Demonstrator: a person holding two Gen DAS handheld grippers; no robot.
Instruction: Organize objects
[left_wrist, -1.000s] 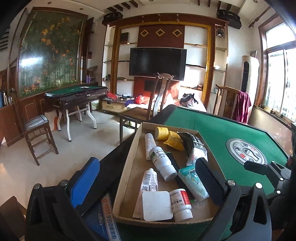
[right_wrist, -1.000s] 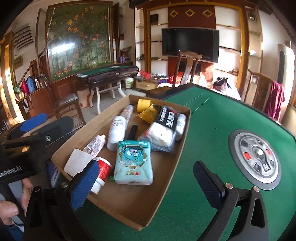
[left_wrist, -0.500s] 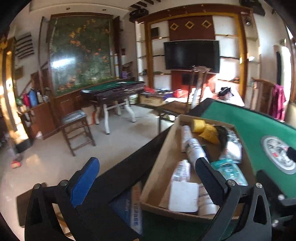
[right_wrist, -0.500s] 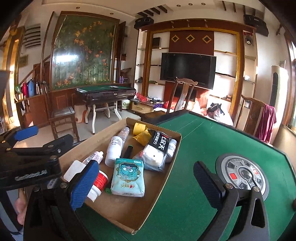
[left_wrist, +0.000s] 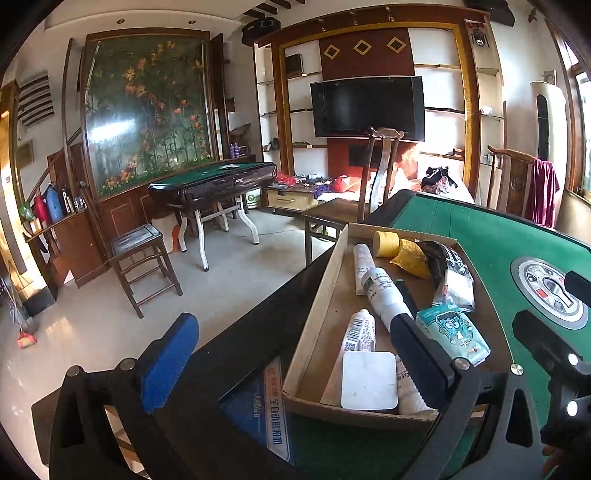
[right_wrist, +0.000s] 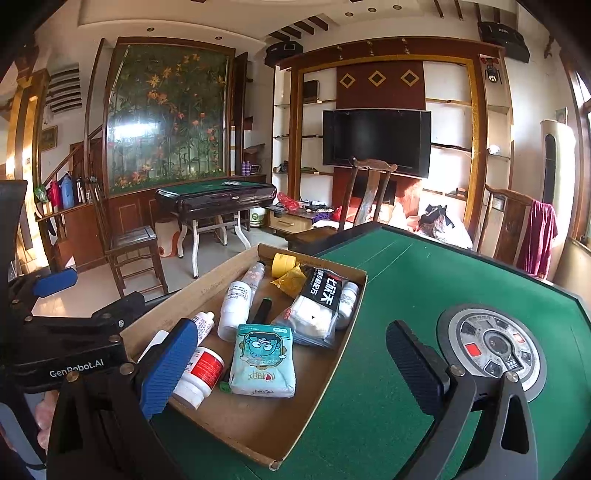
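Note:
A cardboard tray (right_wrist: 258, 432) (left_wrist: 314, 332) sits on the left edge of the green mahjong table (right_wrist: 424, 266). It holds a teal cartoon pouch (right_wrist: 263, 360), a red-labelled white bottle (right_wrist: 201, 373), a tall white bottle (right_wrist: 233, 310), a white tube (left_wrist: 360, 330), a white square lid (left_wrist: 368, 380), a black-labelled bag (right_wrist: 319, 302), a yellow tape roll (right_wrist: 283, 264) and a yellow packet (left_wrist: 412, 258). My left gripper (left_wrist: 291, 365) is open and empty at the tray's near left edge. My right gripper (right_wrist: 291, 365) is open and empty over the tray's near right corner.
The table's round centre console (right_wrist: 493, 345) lies right of the tray. A wooden chair (right_wrist: 365, 199) stands behind the table, another (right_wrist: 127, 243) on the floor at left near a second mahjong table (right_wrist: 216, 195). A blue printed card (left_wrist: 266, 413) lies by the tray.
Both grippers have drawn back and risen from the tray. The left view swung left, then partly back toward the tray. Nothing was picked up.

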